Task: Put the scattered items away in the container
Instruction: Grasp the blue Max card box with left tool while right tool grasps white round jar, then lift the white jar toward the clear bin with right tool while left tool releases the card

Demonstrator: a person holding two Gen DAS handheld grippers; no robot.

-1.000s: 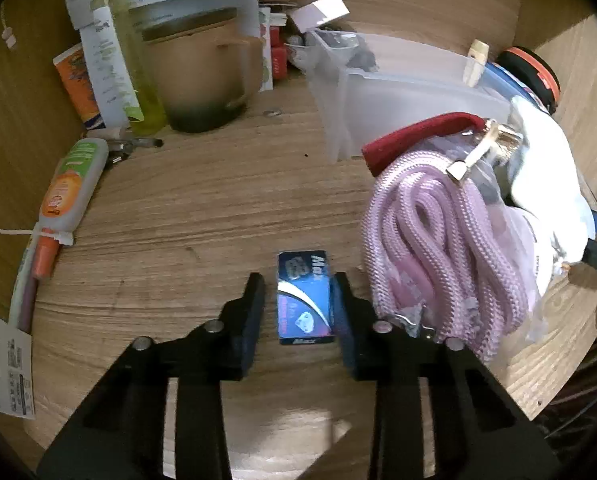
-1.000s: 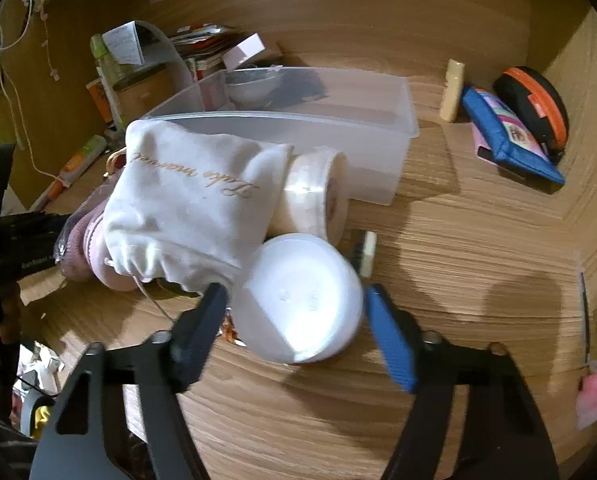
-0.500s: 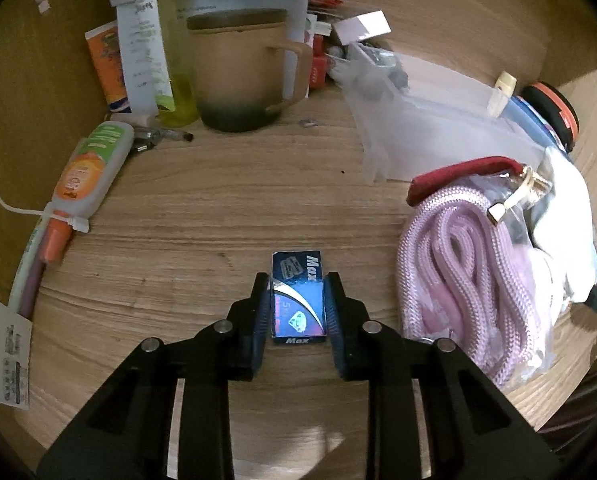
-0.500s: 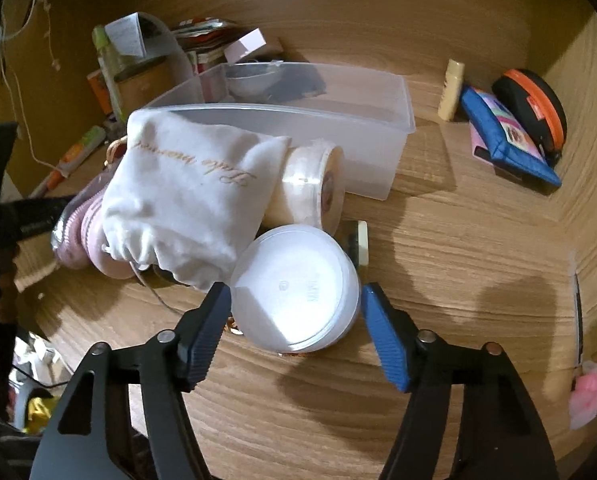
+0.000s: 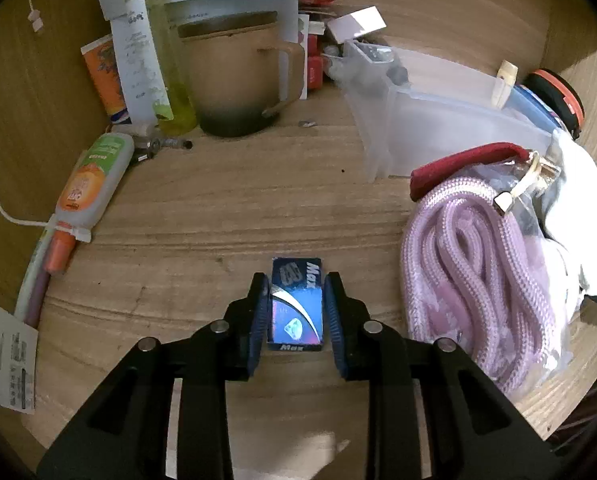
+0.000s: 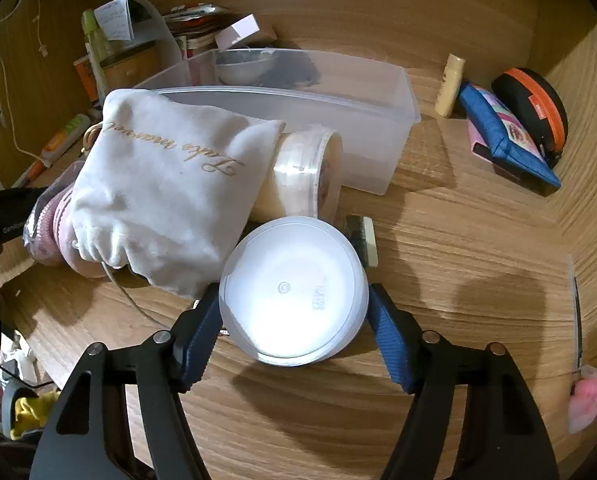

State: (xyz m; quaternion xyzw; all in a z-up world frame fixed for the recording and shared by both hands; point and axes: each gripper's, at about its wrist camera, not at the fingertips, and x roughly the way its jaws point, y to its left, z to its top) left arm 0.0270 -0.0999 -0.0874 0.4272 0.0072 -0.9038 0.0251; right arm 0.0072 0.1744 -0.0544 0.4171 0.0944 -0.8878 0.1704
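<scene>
On the wooden desk (image 5: 226, 208), taken from the left edge across, a squeeze tube with an orange cap (image 5: 88, 184) lay flat beside a white cable, and behind it stood a yellow-green bottle (image 5: 166, 60) and a tan mug (image 5: 238, 76) with dark dregs at its base. Further right, the left gripper (image 5: 297, 312) had its jaws drawn narrow onto a small blue box marked "Max" (image 5: 297, 304), both pads pressed against its long sides while the box rested on the wood. Right of that lay a coil of pink rope (image 5: 470, 276) in a clear bag with a red strap and a gold clasp, touching the near corner of the clear plastic container (image 5: 438, 120), which held a few small things at its far end. In the right wrist view, a white drawstring pouch (image 6: 170, 192) with gold script leaned against the container's front wall, half covering a cream jar (image 6: 298, 176) on its side. Just in front, the right gripper (image 6: 294, 316) stood astride a round white tub (image 6: 294, 292); its jaws had just been opening, the left pad at the tub's edge and the right one slightly clear of it. At the far right, a blue pouch (image 6: 506, 136) and a black-and-orange case (image 6: 534, 100) rested together.
</scene>
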